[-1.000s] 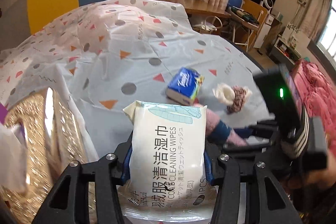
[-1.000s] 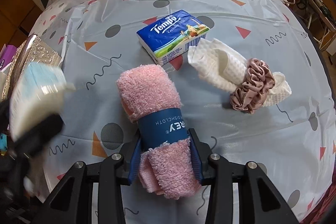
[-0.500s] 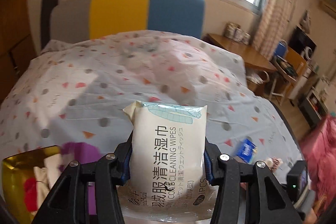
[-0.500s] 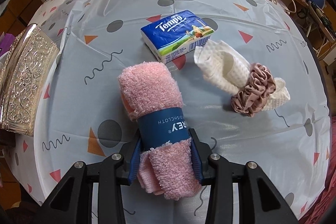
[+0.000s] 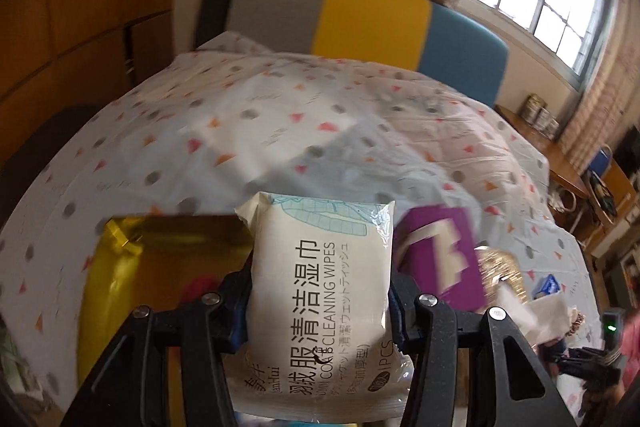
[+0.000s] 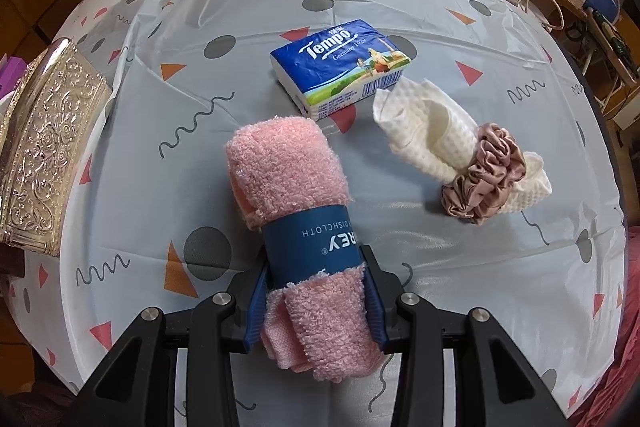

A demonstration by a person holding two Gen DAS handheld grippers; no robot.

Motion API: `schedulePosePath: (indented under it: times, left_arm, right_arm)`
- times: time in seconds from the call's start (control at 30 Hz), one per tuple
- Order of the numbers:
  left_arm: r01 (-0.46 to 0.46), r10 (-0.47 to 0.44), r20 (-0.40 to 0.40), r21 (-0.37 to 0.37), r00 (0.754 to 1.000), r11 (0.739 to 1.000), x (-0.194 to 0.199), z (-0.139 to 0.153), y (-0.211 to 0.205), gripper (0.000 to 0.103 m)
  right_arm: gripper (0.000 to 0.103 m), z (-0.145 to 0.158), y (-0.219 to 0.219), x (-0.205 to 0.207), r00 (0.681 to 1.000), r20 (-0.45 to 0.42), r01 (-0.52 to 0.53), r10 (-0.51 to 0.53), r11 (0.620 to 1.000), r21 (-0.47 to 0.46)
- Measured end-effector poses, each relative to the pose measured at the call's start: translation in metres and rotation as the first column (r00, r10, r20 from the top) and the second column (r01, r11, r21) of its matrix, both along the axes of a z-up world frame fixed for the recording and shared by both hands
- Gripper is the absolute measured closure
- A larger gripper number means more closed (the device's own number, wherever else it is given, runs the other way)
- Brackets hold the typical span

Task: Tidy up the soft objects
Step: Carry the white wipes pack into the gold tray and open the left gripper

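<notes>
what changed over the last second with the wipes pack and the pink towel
The left tool carried the wipes pack away from the loose items and over to the gold box, next to a purple carton; it left the right wrist view. The right tool stayed clamped on the pink towel; the tissue pack and scrunchied cloth lie unmoved.

On the wipes pack (image 5: 320,299), held up near the left wrist camera, we read large Chinese characters "清洁湿巾" and, beside them, "CLEANING WIPES" running lengthwise, with a line of Japanese script and "PCS" near the bottom; the smaller print there is too blurred for us. On the blue tissue pack (image 6: 340,65), farther out on the table, we read "Tempo" and "Germany 1929". The blue band (image 6: 316,247) around the pink towel (image 6: 286,163) says "DISHCLOTH", upside down to us.
</notes>
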State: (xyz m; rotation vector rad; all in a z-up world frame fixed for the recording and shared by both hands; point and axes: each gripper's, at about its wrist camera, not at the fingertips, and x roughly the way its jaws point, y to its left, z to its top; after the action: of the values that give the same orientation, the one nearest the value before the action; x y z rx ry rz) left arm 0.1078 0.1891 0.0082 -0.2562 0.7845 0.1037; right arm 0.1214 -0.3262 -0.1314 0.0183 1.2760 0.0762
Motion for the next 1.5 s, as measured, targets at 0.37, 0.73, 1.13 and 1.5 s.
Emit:
schedulePosePath:
  times: [0.37, 0.73, 1.13, 1.5]
  left_arm:
    - [-0.241, 0.223, -0.157, -0.106, 0.962, 0.965, -0.065, -0.074, 0.105, 0.05]
    - [-0.198, 0.174, -0.142, -0.177, 0.974, 0.964, 0.005, -0.069, 0.084, 0.049]
    - [-0.212, 0.199, -0.151, -0.082, 0.968, 0.974, 0.012, -0.078, 0.075, 0.033]
    - [-0.221, 0.232, -0.093, 0.113, 0.968, 0.969, -0.059, -0.065, 0.051, 0.031]
  right_arm:
    - [0.062, -0.001, 0.018, -0.008, 0.998, 0.044, -0.039, 0.043, 0.996, -0.078]
    - [0.064, 0.0, 0.03, -0.013, 0.996, 0.062, -0.054, 0.062, 0.992, -0.115]
    - [0.064, 0.0, 0.03, -0.012, 0.996, 0.065, -0.058, 0.065, 0.992, -0.115]
    - [0.064, 0.0, 0.031, -0.012, 0.995, 0.068, -0.062, 0.071, 0.991, -0.12]
